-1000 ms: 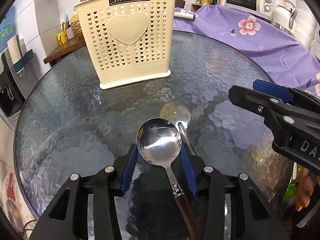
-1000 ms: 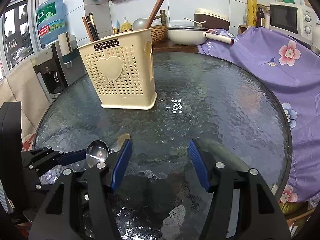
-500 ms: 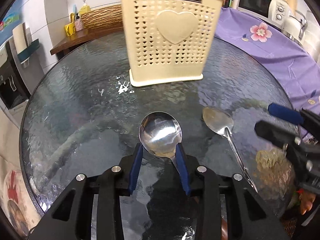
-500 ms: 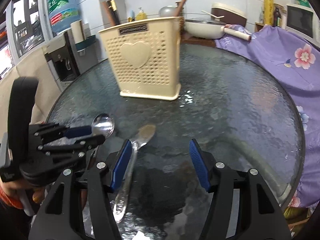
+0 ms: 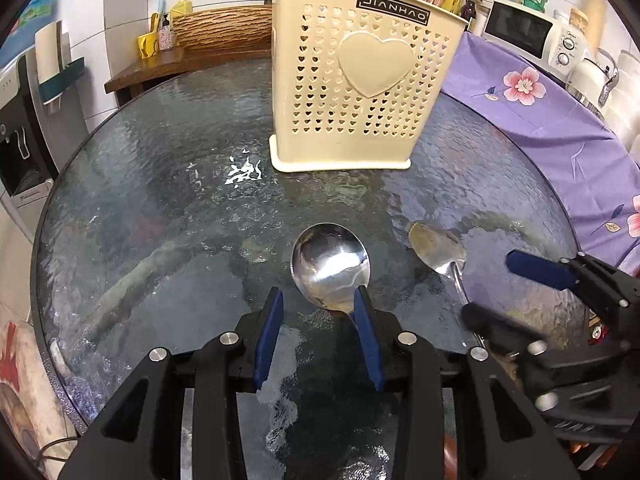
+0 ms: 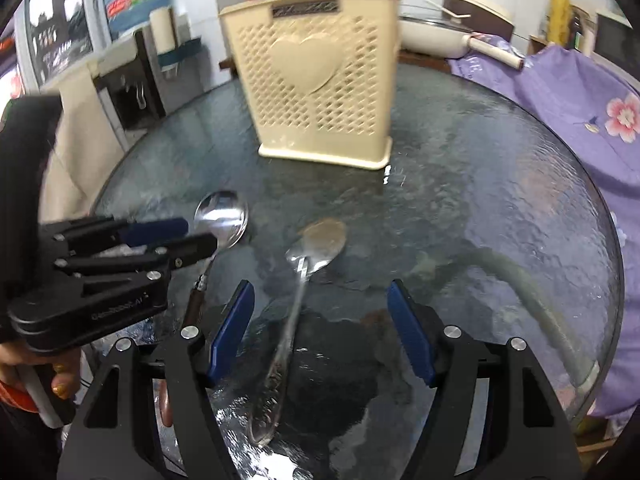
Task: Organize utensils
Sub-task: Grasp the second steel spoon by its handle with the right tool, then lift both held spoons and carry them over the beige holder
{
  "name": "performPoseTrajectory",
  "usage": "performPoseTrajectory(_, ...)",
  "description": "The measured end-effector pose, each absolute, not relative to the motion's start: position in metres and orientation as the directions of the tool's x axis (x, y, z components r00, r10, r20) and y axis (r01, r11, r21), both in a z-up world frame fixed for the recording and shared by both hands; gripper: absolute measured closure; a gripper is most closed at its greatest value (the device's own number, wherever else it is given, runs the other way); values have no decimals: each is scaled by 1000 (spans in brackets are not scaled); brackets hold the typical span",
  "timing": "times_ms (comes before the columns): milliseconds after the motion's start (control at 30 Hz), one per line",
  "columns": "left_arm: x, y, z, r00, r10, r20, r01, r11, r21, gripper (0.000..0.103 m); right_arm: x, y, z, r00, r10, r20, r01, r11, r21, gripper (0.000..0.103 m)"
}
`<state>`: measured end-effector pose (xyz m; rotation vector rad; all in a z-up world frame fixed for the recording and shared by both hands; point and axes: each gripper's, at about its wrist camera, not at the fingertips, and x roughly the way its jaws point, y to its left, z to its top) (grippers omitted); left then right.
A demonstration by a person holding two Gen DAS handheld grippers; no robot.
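Note:
A cream perforated utensil holder (image 5: 352,80) with a heart stands at the far middle of the round glass table (image 5: 160,200); it also shows in the right wrist view (image 6: 316,80). My left gripper (image 5: 318,304) is open, its jaws either side of the neck of a round steel spoon with a brown handle (image 5: 330,264), which lies on the glass; the spoon also shows in the right wrist view (image 6: 222,218). A second all-steel spoon (image 6: 316,244) lies to its right. My right gripper (image 6: 320,300) is open over this spoon's handle, without contact.
Chopsticks and a ladle stand in the holder. A purple flowered cloth (image 5: 540,112) covers a surface on the right, with a microwave (image 5: 528,36) behind. A wooden shelf (image 5: 180,64) and a water dispenser (image 5: 24,120) stand at the left.
Both views have swung so the holder sits nearer the middle. My left jaws have widened around the round spoon. My right gripper has moved over the steel spoon's handle.

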<state>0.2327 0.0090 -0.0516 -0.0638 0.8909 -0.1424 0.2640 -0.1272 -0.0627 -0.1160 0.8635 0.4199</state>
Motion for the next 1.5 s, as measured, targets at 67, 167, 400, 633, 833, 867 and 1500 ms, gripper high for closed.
performPoseTrajectory(67, 231, 12, -51, 621, -154, -768, 95, 988, -122, 65, 267, -119, -67, 569, 293, -769, -409, 911, 45, 34)
performPoseTrajectory(167, 227, 18, -49, 628, -147, -764, 82, 989, -123, 64, 274, -113, -71, 555, 282, -783, -409, 912, 39, 37)
performPoseTrajectory(400, 223, 28, -44, 649, -121, -751, 57, 992, -111, 60, 295, -96, -74, 538, 253, -804, -411, 911, 11, 44)
performPoseTrajectory(633, 222, 26, -50, 633, -124, -764, 64, 992, -108, 59, 314, -91, -70, 514, 244, -822, -422, 907, 6, 58)
performPoseTrajectory(833, 222, 9, -48, 631, -137, -763, 96, 991, -97, 53, 315, -94, -68, 501, 253, -828, -445, 895, 4, 63)
performPoseTrajectory(867, 223, 6, -48, 630, -134, -765, 101, 991, -91, 52, 315, -95, -68, 499, 256, -828, -449, 894, 6, 63)
performPoseTrajectory(1500, 249, -24, -57, 619, -28, -785, 50, 999, 4, 51, 316, -131, -68, 510, 272, -816, -420, 907, 41, 63)
